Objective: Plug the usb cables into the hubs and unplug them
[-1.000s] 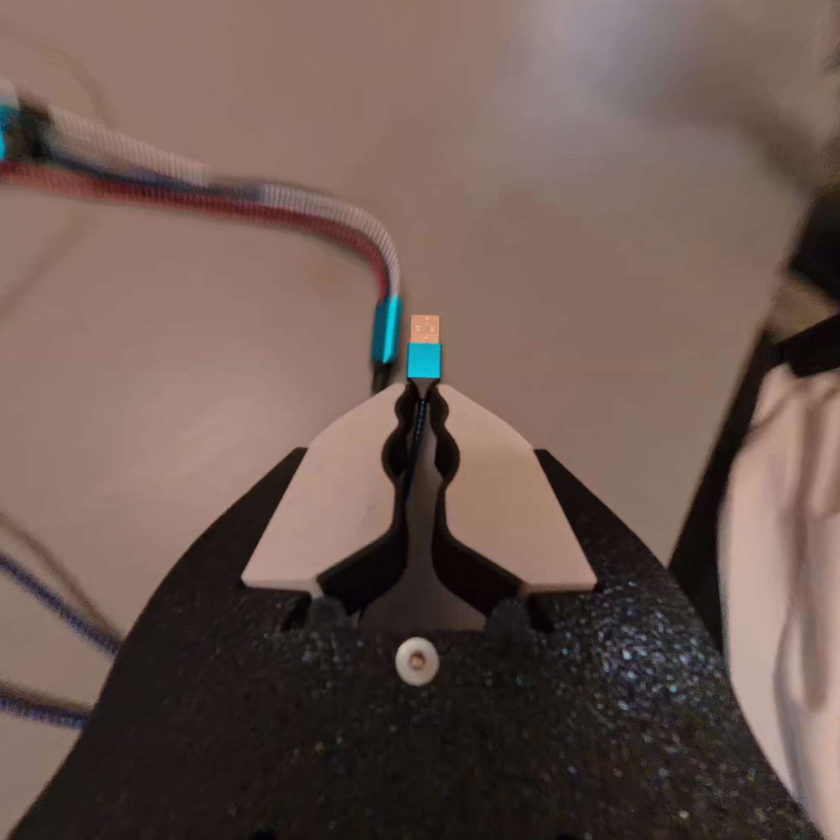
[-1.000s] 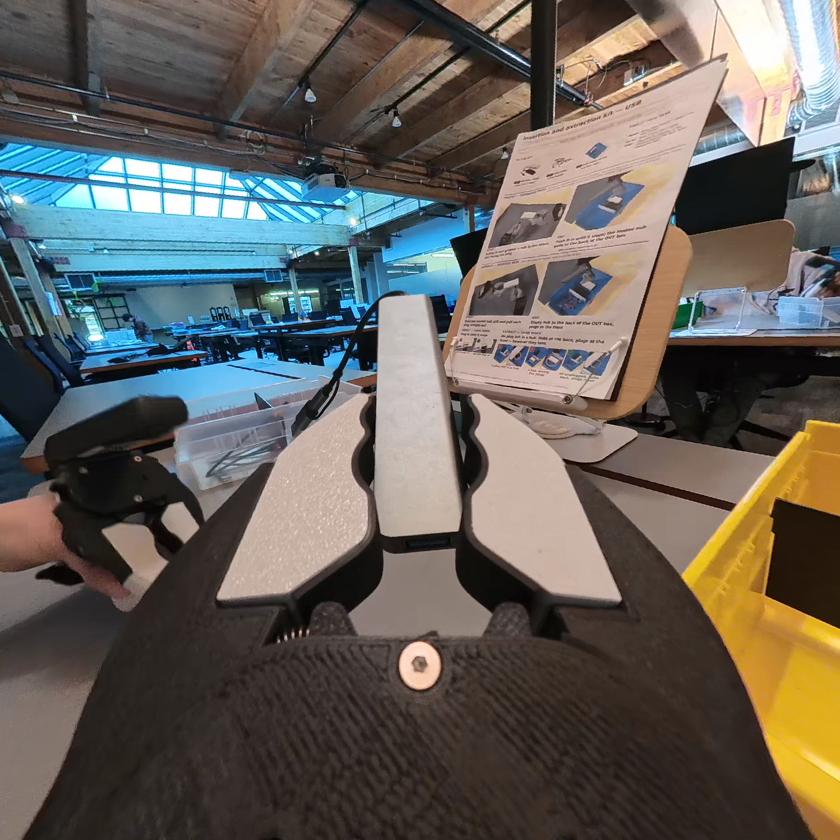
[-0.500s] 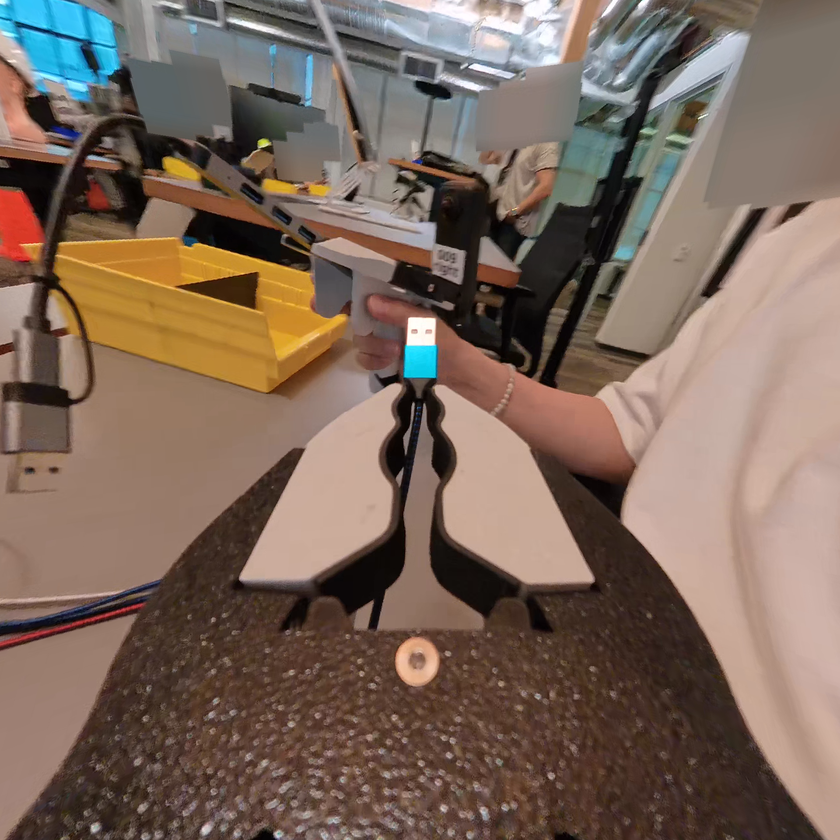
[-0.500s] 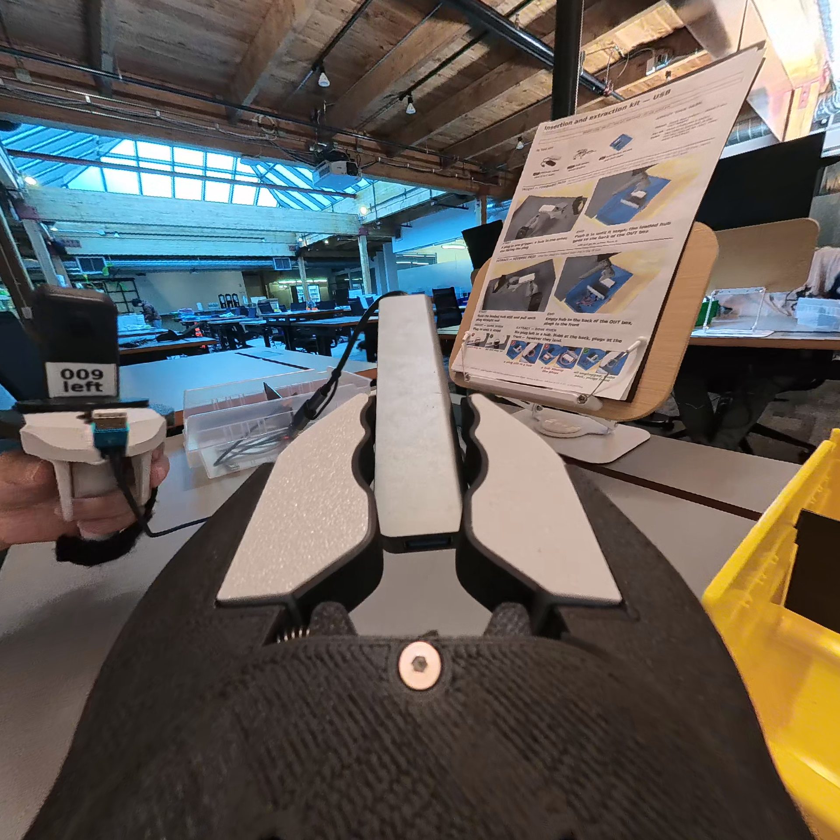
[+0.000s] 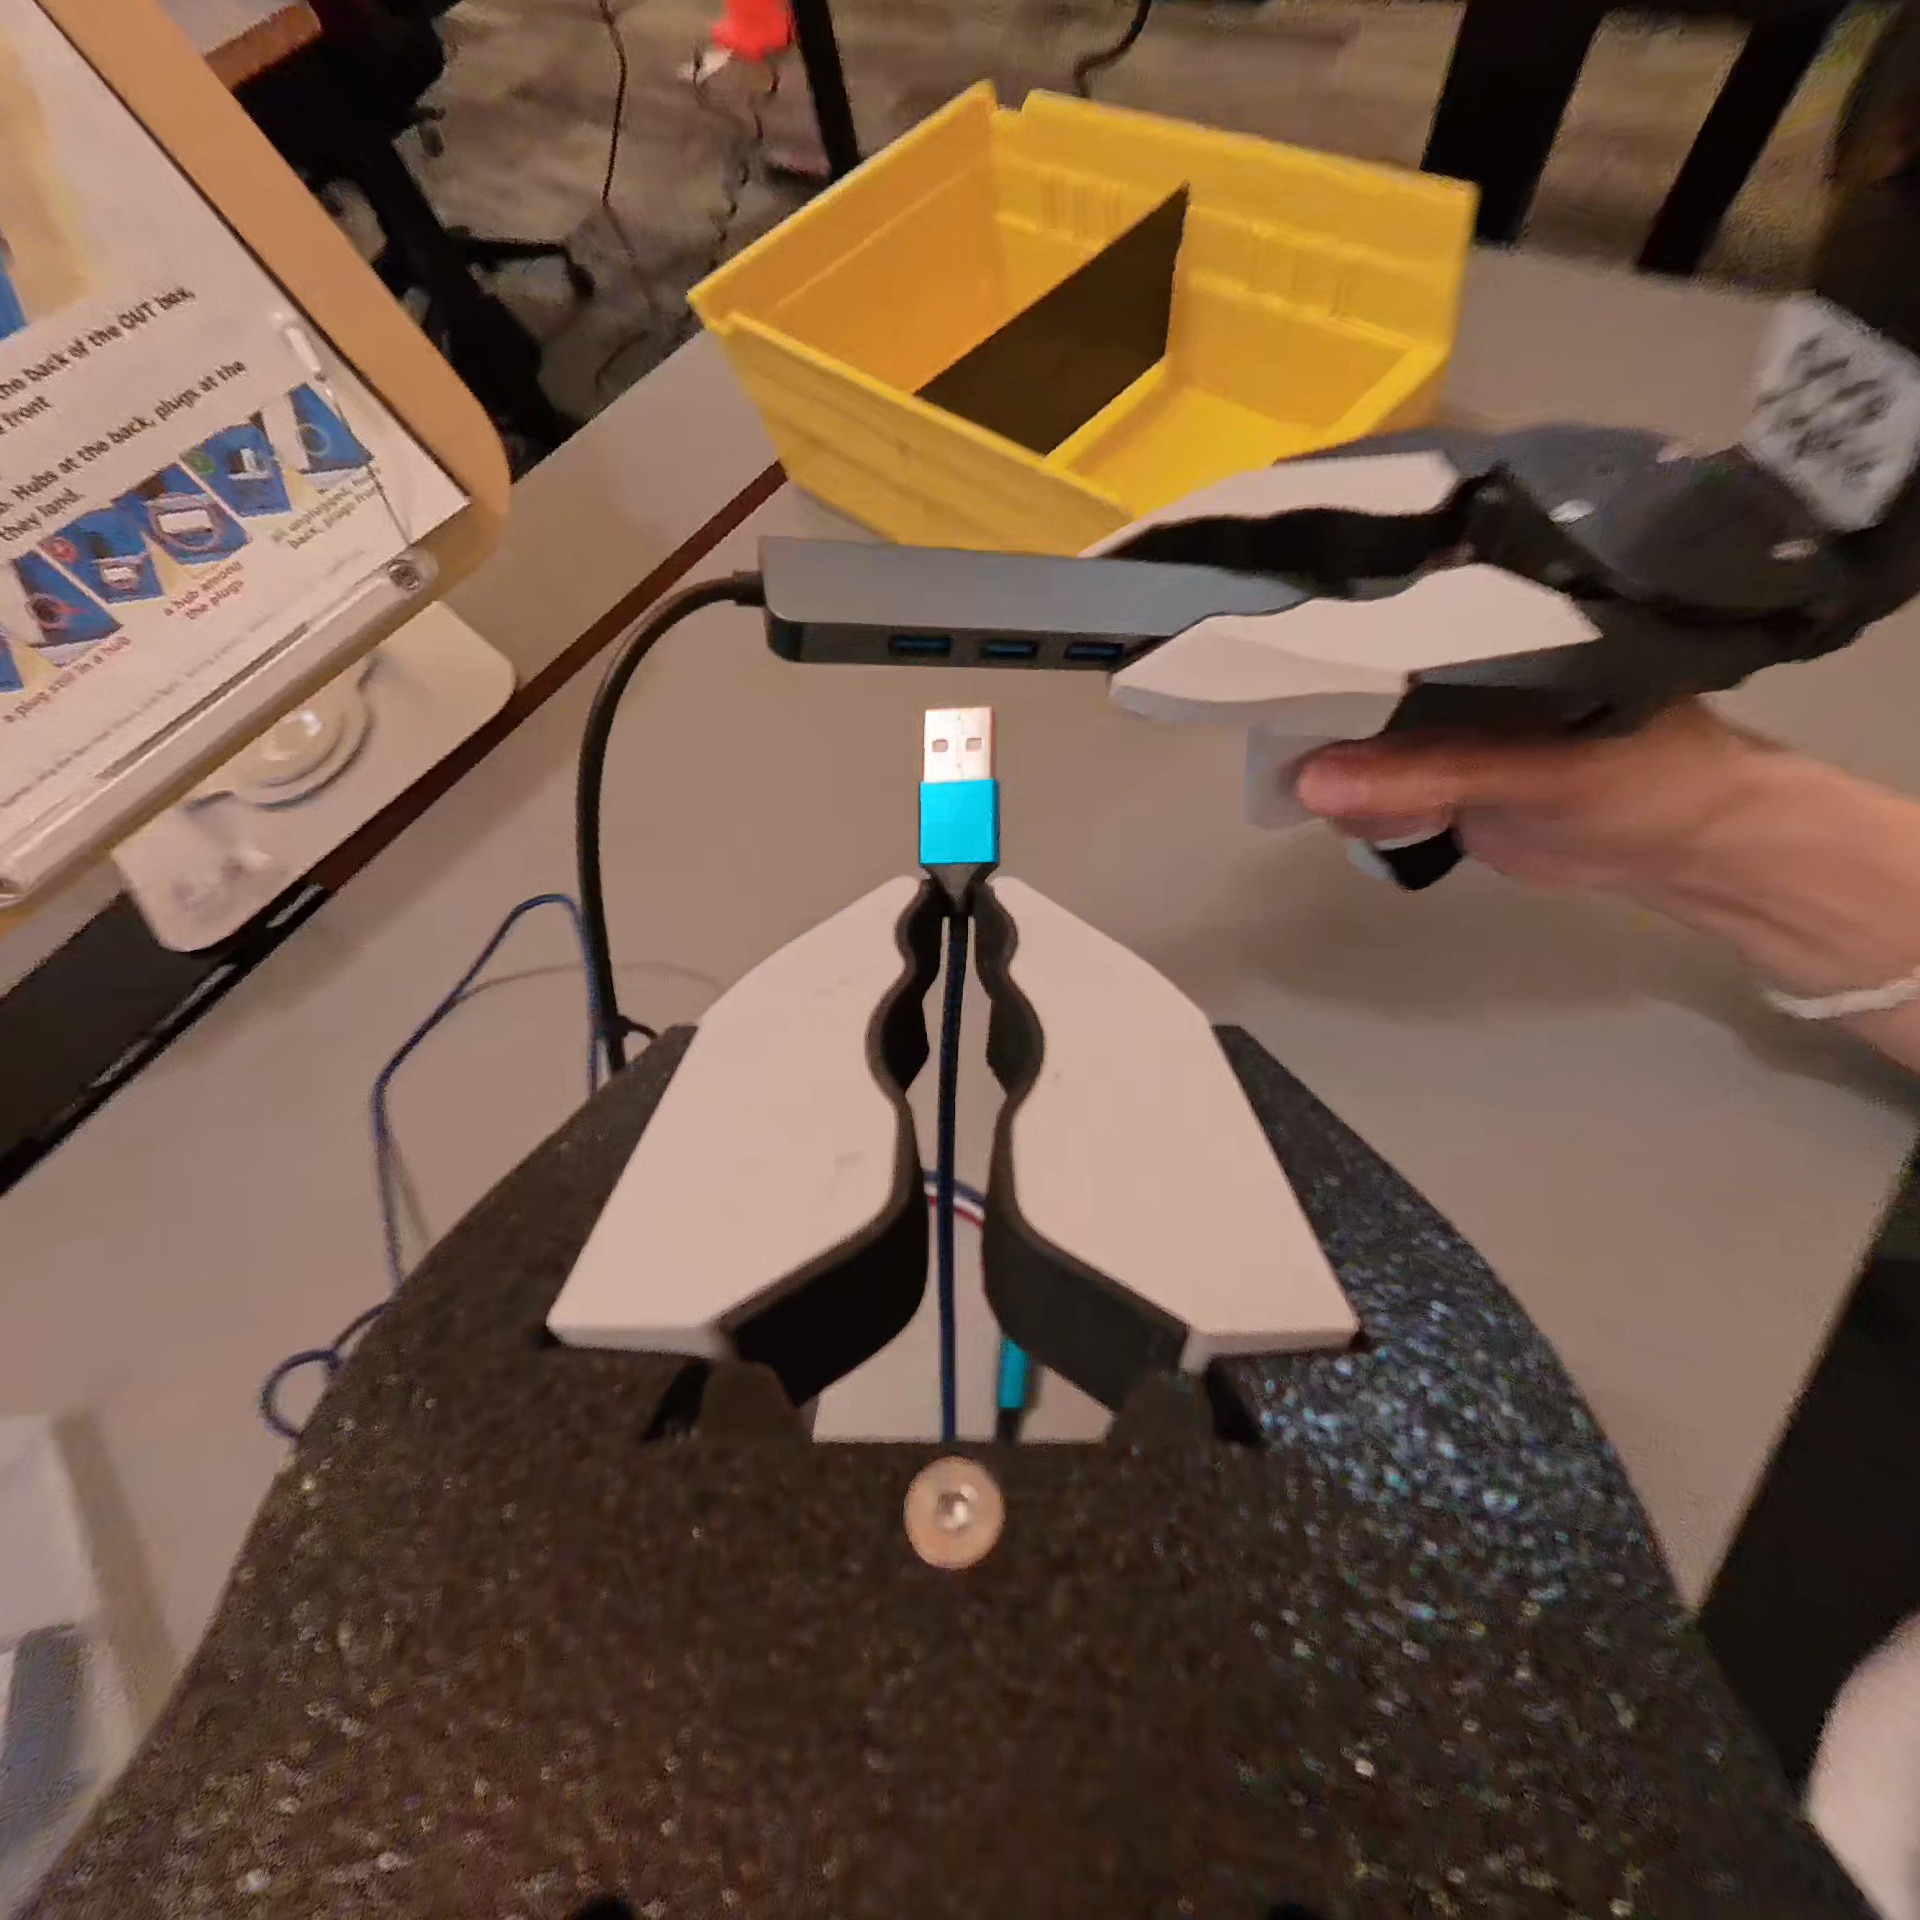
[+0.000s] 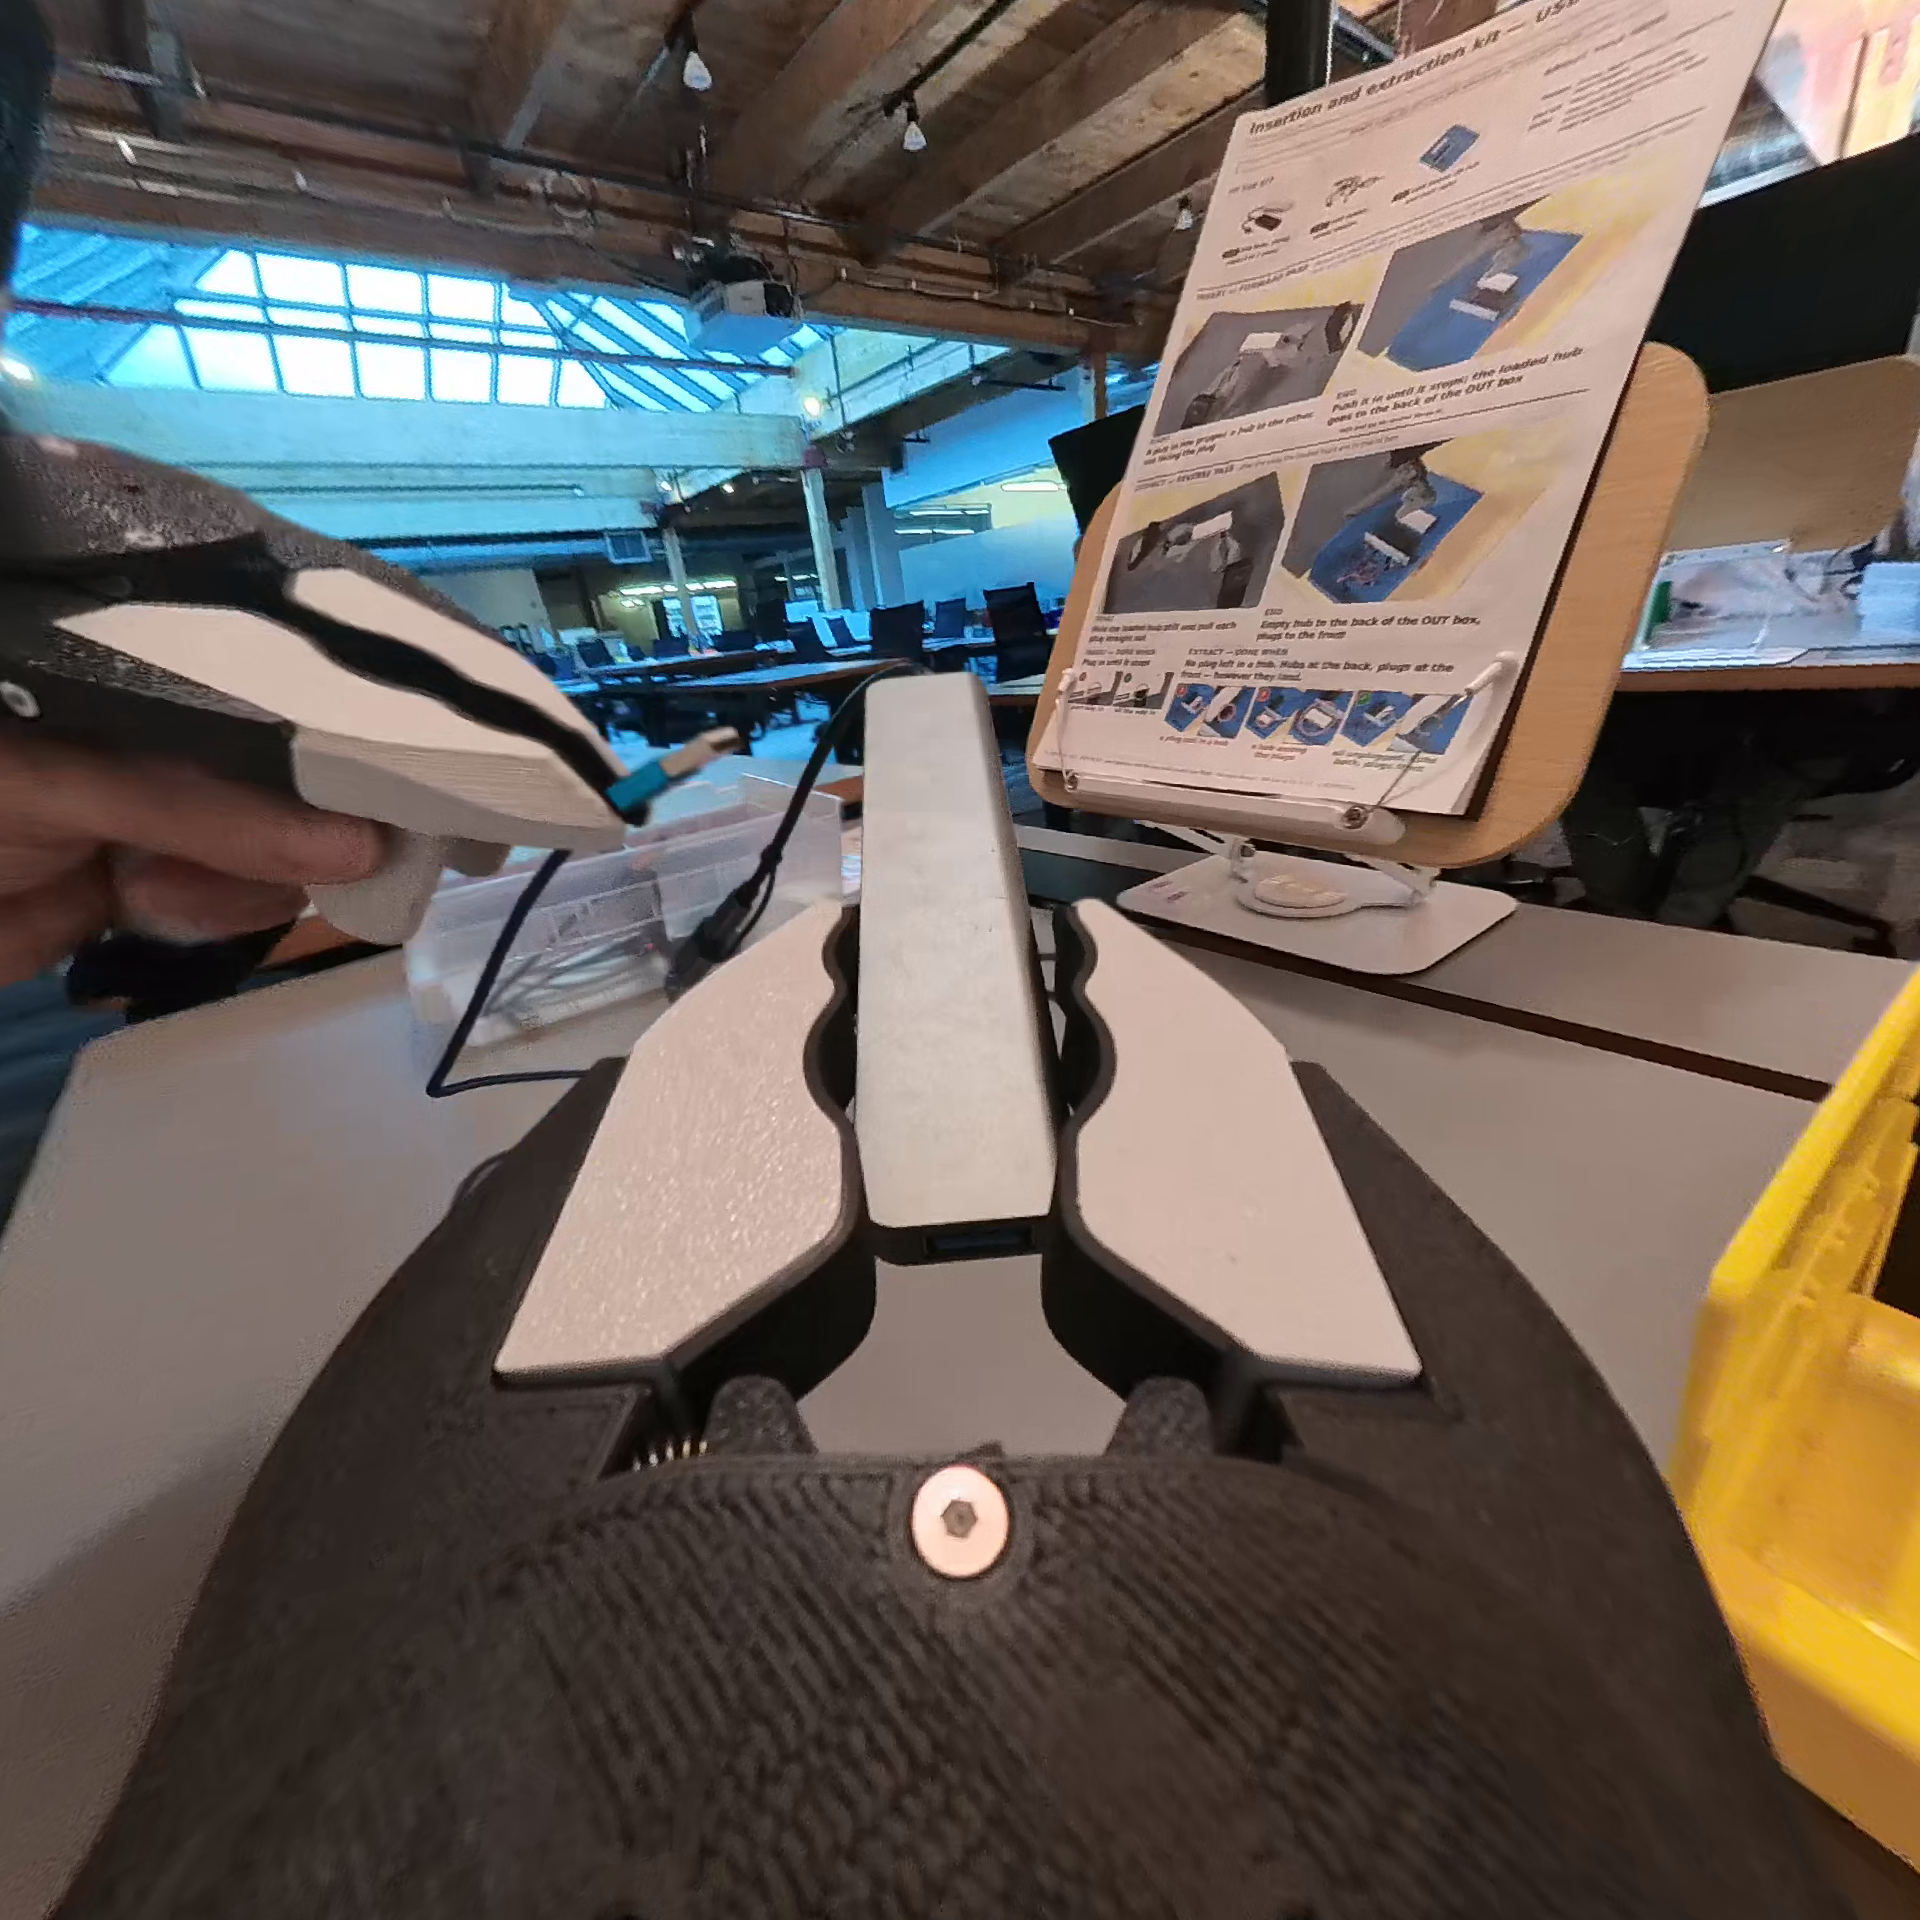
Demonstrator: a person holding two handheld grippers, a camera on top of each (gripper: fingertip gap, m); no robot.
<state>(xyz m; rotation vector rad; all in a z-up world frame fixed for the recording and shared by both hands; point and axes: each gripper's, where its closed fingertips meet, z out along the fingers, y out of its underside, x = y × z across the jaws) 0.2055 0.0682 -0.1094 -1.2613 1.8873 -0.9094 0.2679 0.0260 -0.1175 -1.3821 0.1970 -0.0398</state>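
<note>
Pale grey counter under both tools. Left gripper: jaws pressed together on a braided cable just behind the teal USB-A plug, which is held pointing at the hub's side. Right gripper: jaws clamped on the grey USB hub, carried above the counter. Three blue ports are seen just beyond the plug tip, not touching. Yellow bin and instruction stand lie behind. Risk judged: with only the cable pinched, the plug may tilt under push, catch a port rim, or prove to be upside down.
</note>
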